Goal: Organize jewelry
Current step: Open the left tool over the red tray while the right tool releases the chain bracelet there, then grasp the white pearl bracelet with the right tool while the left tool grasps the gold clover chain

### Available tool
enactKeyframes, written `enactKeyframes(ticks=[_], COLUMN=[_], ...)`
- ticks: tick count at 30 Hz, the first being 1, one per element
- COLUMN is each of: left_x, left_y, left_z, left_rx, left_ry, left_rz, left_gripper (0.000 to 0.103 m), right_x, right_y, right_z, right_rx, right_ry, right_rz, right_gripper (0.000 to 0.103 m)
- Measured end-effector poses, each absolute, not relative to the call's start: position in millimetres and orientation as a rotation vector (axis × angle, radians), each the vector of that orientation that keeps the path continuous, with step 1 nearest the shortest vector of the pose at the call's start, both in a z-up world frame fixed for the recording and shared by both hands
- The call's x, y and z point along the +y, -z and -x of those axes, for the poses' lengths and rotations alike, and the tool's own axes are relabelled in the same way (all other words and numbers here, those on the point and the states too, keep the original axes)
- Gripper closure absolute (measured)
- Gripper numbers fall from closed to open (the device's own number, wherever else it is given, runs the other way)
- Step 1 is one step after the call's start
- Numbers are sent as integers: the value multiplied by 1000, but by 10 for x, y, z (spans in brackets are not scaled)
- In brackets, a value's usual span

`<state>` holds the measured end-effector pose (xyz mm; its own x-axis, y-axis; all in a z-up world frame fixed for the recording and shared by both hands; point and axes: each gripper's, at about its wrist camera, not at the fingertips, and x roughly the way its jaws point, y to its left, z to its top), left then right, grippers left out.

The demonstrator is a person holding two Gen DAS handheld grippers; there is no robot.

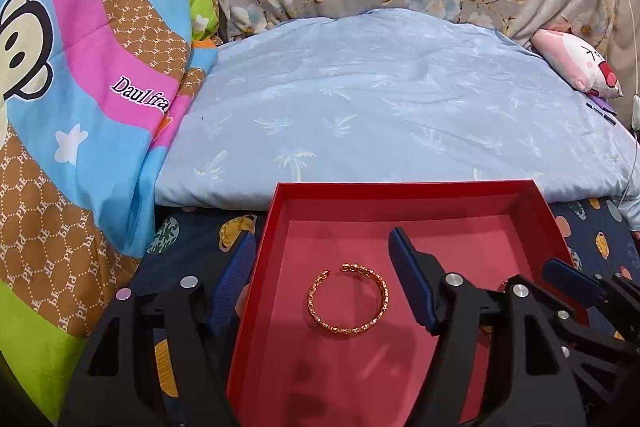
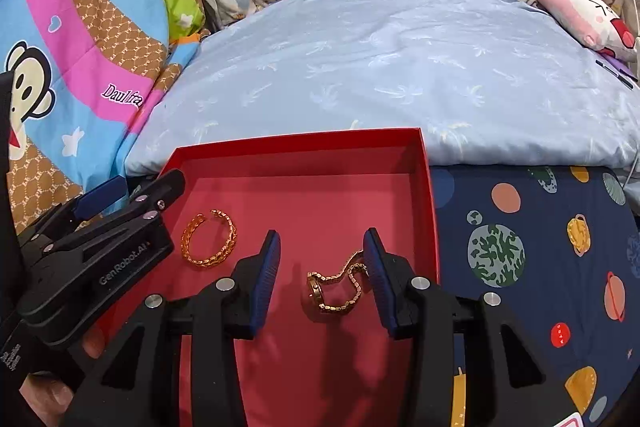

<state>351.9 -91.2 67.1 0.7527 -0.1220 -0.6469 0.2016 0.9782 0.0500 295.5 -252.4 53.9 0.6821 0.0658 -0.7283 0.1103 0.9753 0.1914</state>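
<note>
A red box (image 1: 532,215) (image 2: 424,187) with a pink floor sits on the dark planet-print sheet. A gold open bangle (image 1: 348,301) (image 2: 209,239) lies flat inside it. A gold chain with a ring (image 2: 334,285) lies on the box floor to its right. My left gripper (image 1: 320,267) is open and straddles the box's left wall, with the bangle between its fingers. My right gripper (image 2: 320,259) is open over the box, with the chain between its fingers, close to the right finger. Each gripper shows in the other's view (image 1: 576,279) (image 2: 128,195).
A light blue pillow (image 1: 380,115) (image 2: 380,67) lies just behind the box. A colourful cartoon quilt (image 1: 80,87) (image 2: 80,47) is piled at left. A pink plush (image 1: 580,63) (image 2: 588,15) lies at far right. The planet-print sheet (image 2: 540,247) stretches right of the box.
</note>
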Motion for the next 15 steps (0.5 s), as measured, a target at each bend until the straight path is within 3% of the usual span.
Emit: enactKeyframes(ticks=[4, 8, 15], left_x=[-872, -754, -520], left_y=[-771, -946, -991], left_z=[-3356, -3024, -2210], left_rx=[663, 633, 662], left_ry=[171, 187, 238], left_rz=[-142, -128, -135], left_gripper=[33, 15, 12], right_x=[-2500, -2485, -2445], right_y=[-724, -859, -762], right_z=[-2725, -2285, -1397], right_rx=[788, 757, 789], right_ry=[16, 8, 3], right_rz=[-205, -198, -237], right_gripper=[60, 58, 57])
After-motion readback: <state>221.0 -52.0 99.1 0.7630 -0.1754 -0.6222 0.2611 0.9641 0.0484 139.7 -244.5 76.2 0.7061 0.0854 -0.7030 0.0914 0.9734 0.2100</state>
